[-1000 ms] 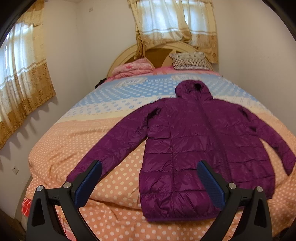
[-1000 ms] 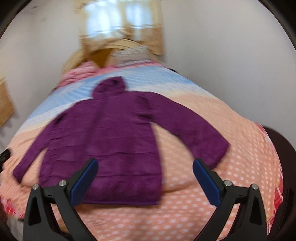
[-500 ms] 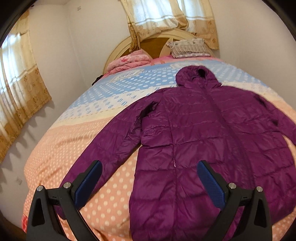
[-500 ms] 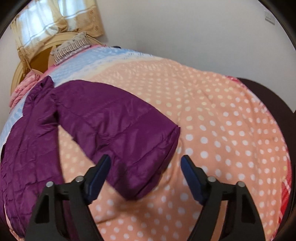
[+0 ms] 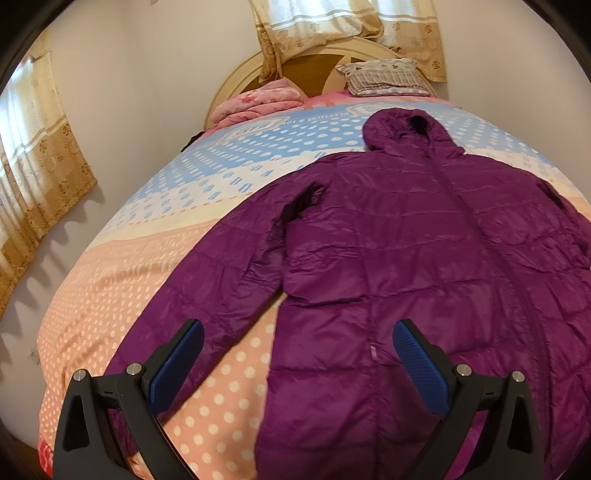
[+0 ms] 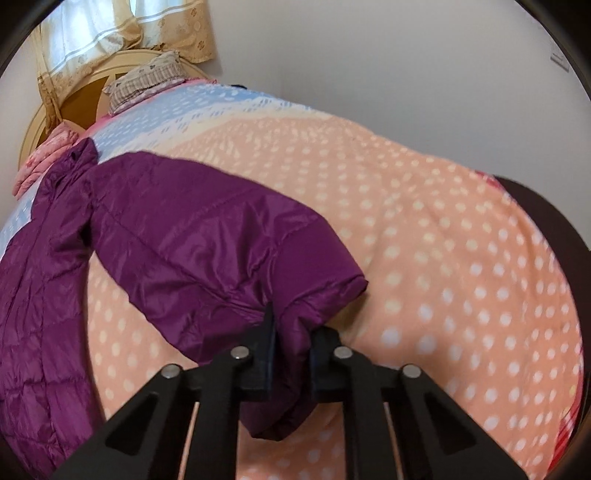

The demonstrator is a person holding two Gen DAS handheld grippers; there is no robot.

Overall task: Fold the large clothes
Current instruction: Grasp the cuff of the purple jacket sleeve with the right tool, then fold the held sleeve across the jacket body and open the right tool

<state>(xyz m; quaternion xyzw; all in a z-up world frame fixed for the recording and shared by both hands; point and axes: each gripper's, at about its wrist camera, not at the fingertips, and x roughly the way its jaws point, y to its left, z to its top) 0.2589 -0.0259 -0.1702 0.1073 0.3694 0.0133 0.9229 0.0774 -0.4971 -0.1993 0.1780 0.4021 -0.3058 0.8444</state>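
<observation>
Where the bed [image 5: 122,280] fills both views, its cover is a dotted blanket [image 6: 424,258], orange across the near part and blue toward the far end. A rounded wooden headboard [image 5: 314,70] stands at the far end against a pale wall, with patterned curtains [image 5: 347,26] above it and a second curtain [image 5: 40,158] on the left wall. A striped pillow [image 5: 384,79] and a folded pink quilt [image 5: 258,101] lie at the head of the bed.

The purple hooded jacket [image 5: 424,251] lies flat on the blanket, front up. Its long axis runs from the near edge of the bed toward the headboard, with the hood [image 5: 406,127] at the far end. Both sleeves spread outward and toward the near edge.

The left tongs [image 5: 297,356] stand wide, above the gap between the left sleeve [image 5: 221,277] and the jacket body, with nothing gripped. The right tongs [image 6: 291,341] are closing, nearly shut, with the cuff end of the right sleeve [image 6: 207,251] pinched between their pads.
</observation>
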